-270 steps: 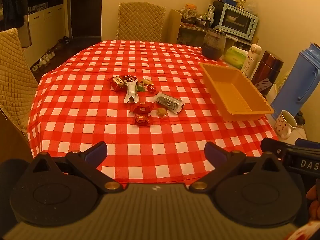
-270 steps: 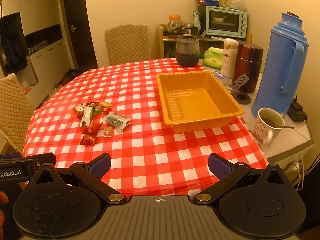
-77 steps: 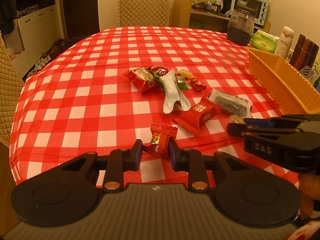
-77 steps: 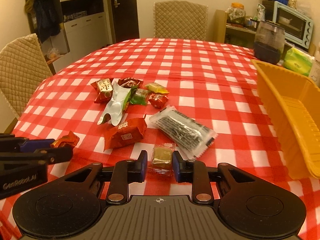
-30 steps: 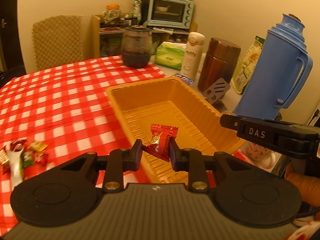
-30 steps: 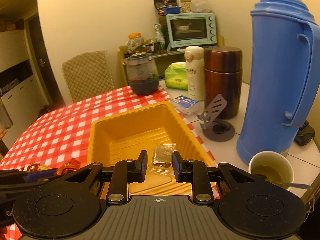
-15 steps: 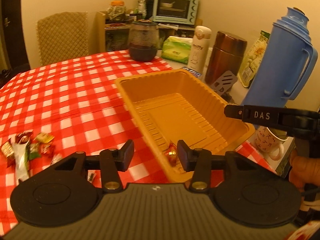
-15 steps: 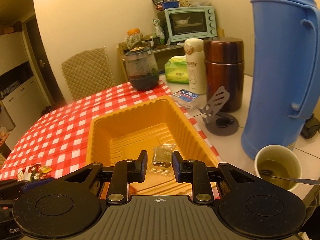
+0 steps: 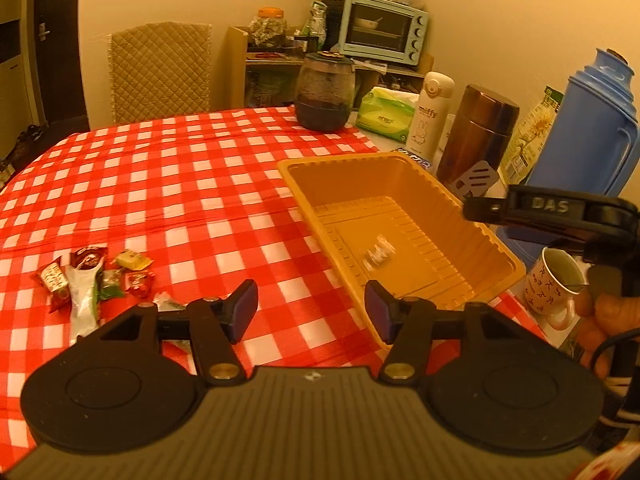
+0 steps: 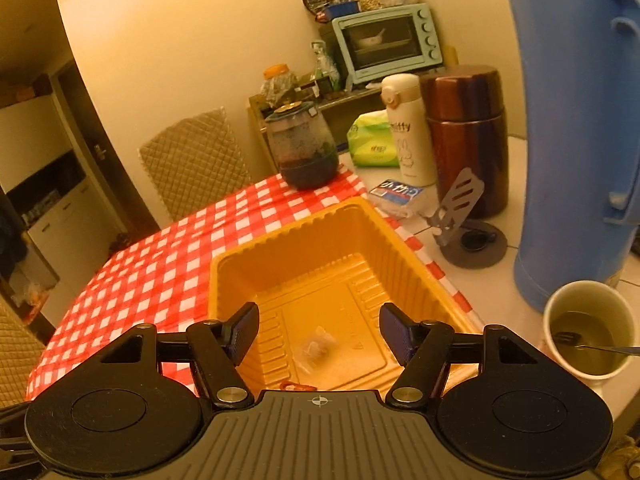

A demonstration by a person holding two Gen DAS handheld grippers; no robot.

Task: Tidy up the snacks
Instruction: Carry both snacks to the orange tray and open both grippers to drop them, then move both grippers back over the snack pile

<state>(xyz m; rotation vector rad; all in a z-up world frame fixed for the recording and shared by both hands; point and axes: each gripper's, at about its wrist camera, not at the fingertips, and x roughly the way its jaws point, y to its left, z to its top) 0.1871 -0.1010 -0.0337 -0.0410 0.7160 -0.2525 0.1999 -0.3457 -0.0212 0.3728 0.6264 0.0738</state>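
The orange tray (image 9: 404, 159) (image 10: 280, 240) stands on the red checked tablecloth at the right. A clear-wrapped candy (image 10: 318, 346) (image 9: 378, 254) shows blurred over the tray floor. A sliver of the red candy (image 10: 296, 385) peeks out at the tray's near wall. My left gripper (image 9: 311, 312) hovers over the tray's near left corner, jaws opening, nothing between them. My right gripper (image 10: 319, 330) (image 9: 476, 208) hangs above the tray, jaws opening, the clear candy below them and free. Several more snacks (image 9: 94, 276) lie in a pile on the cloth at the left.
Right of the tray stand a blue thermos (image 10: 576, 140), a mug of tea with a spoon (image 10: 588, 332), a brown flask (image 10: 468, 136), a white bottle (image 10: 408, 128) and a metal phone stand (image 10: 460, 208). A glass jar (image 9: 326, 92) and a chair (image 9: 160, 68) are behind.
Both grippers went from shut on candies to open. The red candy and the clear-wrapped candy dropped into the tray. The left gripper drew back leftward from the tray.
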